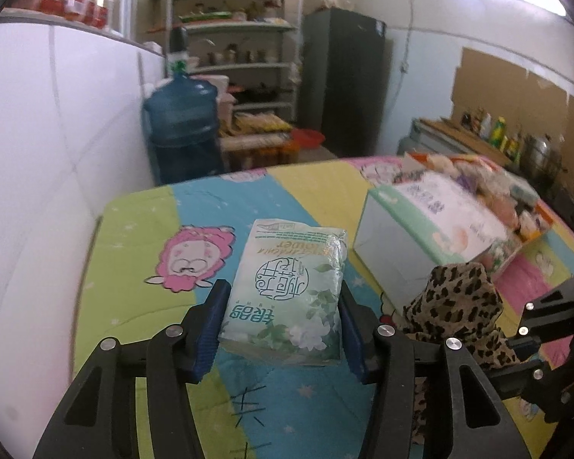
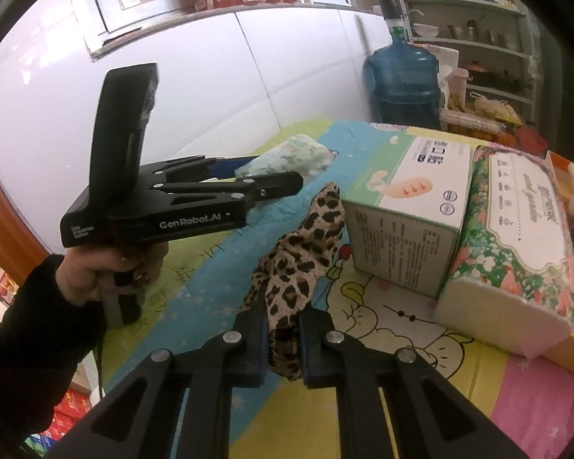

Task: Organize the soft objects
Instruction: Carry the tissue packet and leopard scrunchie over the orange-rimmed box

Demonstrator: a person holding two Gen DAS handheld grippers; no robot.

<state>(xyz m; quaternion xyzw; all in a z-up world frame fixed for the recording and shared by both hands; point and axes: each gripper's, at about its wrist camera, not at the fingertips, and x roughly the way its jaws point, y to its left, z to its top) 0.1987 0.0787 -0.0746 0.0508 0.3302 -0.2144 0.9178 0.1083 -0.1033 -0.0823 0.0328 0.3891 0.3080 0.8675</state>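
Cartoon-print bedsheet covers the table, with shelves and a water jug behind.

Left gripper is clamped on a tissue pack, held just above the sheet. Right gripper is pinched tight on a leopard-print cloth beside a white box; a flowery tissue bundle apparently leans against that box.

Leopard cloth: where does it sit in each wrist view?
Left wrist: leopard cloth at lower right, beside the tissue pack.
Right wrist: bottom centre, pinched by the right gripper.
Shared landmark: white-and-green box just behind it.
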